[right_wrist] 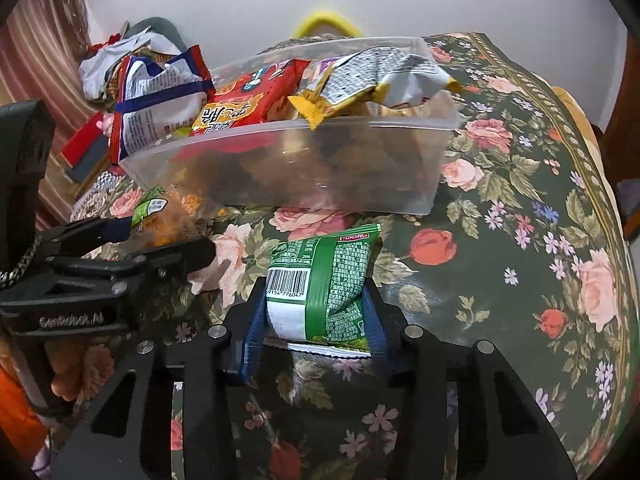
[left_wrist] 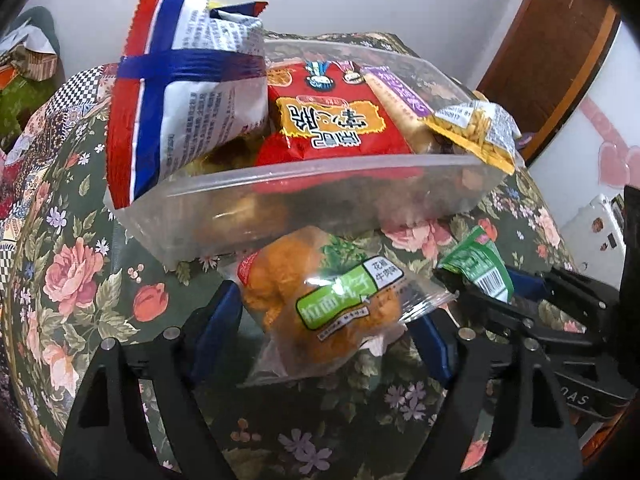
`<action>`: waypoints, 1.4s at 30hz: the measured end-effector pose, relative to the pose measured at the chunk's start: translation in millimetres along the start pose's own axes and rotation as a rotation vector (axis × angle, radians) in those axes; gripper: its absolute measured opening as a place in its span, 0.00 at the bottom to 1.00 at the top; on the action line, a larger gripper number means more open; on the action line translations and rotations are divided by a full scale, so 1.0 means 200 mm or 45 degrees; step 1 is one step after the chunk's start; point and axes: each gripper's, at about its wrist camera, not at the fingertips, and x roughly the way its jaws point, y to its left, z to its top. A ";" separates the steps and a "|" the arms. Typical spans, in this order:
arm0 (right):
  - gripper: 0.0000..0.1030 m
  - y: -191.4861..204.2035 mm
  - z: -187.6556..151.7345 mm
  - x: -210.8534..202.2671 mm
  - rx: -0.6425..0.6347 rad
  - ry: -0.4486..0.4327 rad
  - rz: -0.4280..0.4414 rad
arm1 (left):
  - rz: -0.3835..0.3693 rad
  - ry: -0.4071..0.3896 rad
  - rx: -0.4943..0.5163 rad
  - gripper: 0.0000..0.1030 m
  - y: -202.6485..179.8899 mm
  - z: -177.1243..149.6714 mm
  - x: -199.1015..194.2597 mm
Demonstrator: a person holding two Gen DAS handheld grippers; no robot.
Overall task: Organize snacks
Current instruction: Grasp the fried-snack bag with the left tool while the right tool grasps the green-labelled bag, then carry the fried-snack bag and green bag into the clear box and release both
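A floral cloth (right_wrist: 520, 208) covers the surface, and a clear tub (right_wrist: 304, 168) sits on it, the landmark for everything else. The tub is heaped with snacks. At its left end a white bag (left_wrist: 188, 92) with red edges and blue stripes leans over the rim, its small print too fine to read. In the middle lies a red pack (left_wrist: 324, 120) with large Chinese characters on a yellow panel. At the right end a yellow packet (left_wrist: 476, 136) overhangs the rim.

Both grippers tilt downward toward the cloth on the near side of the tub. The left gripper (left_wrist: 320, 316) straddles a clear bag of orange snacks (left_wrist: 320, 304) with a green label in Chinese, lying just in front of the tub; its blue pads stand at either side, and whether they press on the bag cannot be told. Its side reads "GenRobot.AI" in the right view.

The right gripper (right_wrist: 316, 320) is narrowed onto a green packet (right_wrist: 324, 284), pads pinching its lower end; it lies in front of the tub, barcode up, digits partly legible as "776047".
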 end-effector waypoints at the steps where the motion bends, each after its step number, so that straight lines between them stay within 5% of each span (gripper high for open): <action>1: 0.39 -0.01 -0.01 -0.01 0.007 -0.003 0.000 | 0.001 -0.006 -0.001 0.68 0.01 0.00 -0.01; 8: 0.39 0.00 -0.05 -0.06 0.033 -0.010 0.010 | -0.020 -0.037 0.016 0.53 0.03 -0.02 -0.10; 30: 0.38 -0.01 0.19 -0.43 0.012 -0.315 0.010 | -0.041 -0.299 0.084 0.52 -0.10 0.13 -0.53; 42: 0.38 -0.06 0.43 -0.44 0.001 -0.430 -0.003 | -0.034 -0.359 0.119 0.52 -0.20 0.39 -0.46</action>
